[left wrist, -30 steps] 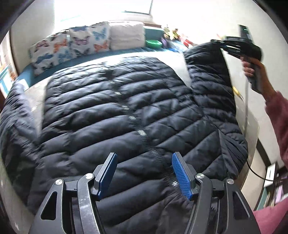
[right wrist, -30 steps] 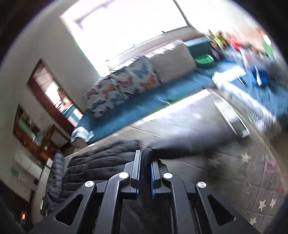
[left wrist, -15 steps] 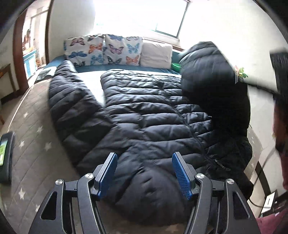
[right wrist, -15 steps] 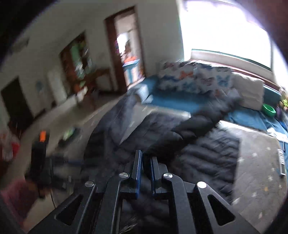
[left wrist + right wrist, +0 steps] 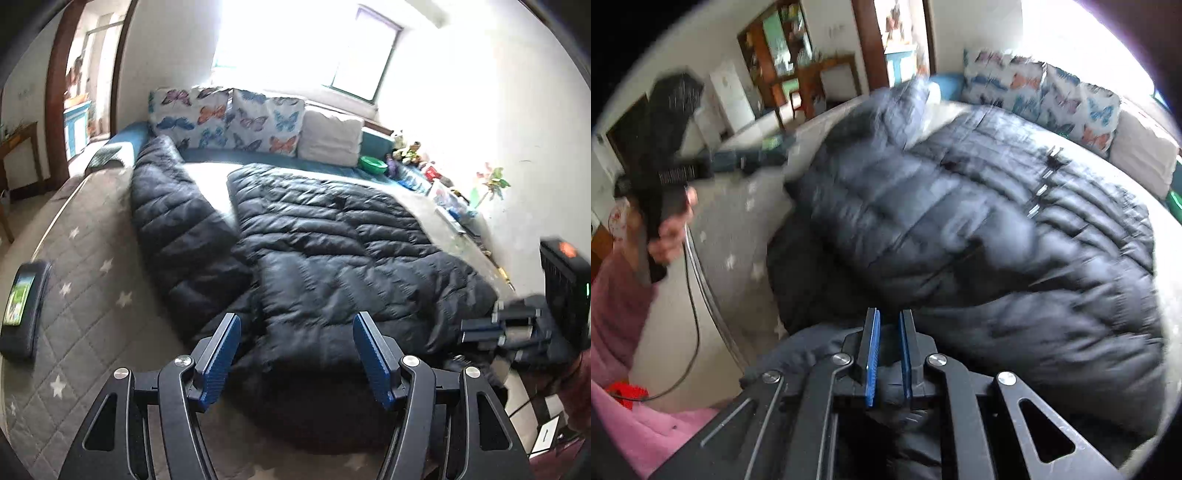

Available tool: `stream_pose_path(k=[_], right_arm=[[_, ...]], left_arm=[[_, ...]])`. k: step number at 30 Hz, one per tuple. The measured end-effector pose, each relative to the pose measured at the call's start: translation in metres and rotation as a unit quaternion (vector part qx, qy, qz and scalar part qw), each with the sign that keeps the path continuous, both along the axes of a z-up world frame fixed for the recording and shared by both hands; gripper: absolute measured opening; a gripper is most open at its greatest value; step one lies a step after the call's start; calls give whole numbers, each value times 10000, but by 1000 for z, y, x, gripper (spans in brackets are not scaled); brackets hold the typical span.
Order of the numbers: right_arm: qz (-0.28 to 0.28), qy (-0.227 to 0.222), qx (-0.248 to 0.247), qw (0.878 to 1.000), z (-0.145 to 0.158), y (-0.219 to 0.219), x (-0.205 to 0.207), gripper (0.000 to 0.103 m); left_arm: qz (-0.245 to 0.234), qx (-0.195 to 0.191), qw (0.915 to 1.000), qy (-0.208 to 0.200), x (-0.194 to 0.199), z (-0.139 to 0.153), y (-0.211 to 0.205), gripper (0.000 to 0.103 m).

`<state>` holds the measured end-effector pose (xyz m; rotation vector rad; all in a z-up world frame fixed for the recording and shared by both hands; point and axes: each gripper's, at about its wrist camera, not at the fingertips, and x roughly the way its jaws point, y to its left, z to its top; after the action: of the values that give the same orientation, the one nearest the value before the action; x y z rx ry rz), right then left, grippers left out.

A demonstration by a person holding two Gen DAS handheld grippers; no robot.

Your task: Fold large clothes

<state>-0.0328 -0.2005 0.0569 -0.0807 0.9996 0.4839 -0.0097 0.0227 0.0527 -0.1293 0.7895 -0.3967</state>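
Dark puffer jacket lies lengthwise toward butterfly pillows; left gripper fingers wide, empty; right gripper fingers narrow, opening, nothing visibly pinched; phone on bed.

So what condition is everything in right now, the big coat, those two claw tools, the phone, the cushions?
Black puffer jacket: spread on the bed, one sleeve folded over the body, the other lying out to the side.
Left gripper: open, nothing between its fingers.
Right gripper: jaws opening, a narrow gap between the pads, no fabric visible in it.
Phone: flat on the quilt, screen lit.
Butterfly cushions: propped upright.
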Motion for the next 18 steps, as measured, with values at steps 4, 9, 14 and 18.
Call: stream_pose_path(k=[4,9,14,18], right_arm=[[-871,-478,-49,9950,26,-55,18,81],[-1718,-225,-98,9848,9,-111,34,81],[-1935,138,-174,9808,-40,-136,32,81],[-1748,93,-464,9835,-26,-124,33,81]], left_arm=[[-379,70,9992,-44,15,4,-39,68],[-720,170,9968,295,43,-21,-84,68],[-758,376,9933,793,63,-67,-104,68],[-812,518,9921,810,67,-85,-107,68]])
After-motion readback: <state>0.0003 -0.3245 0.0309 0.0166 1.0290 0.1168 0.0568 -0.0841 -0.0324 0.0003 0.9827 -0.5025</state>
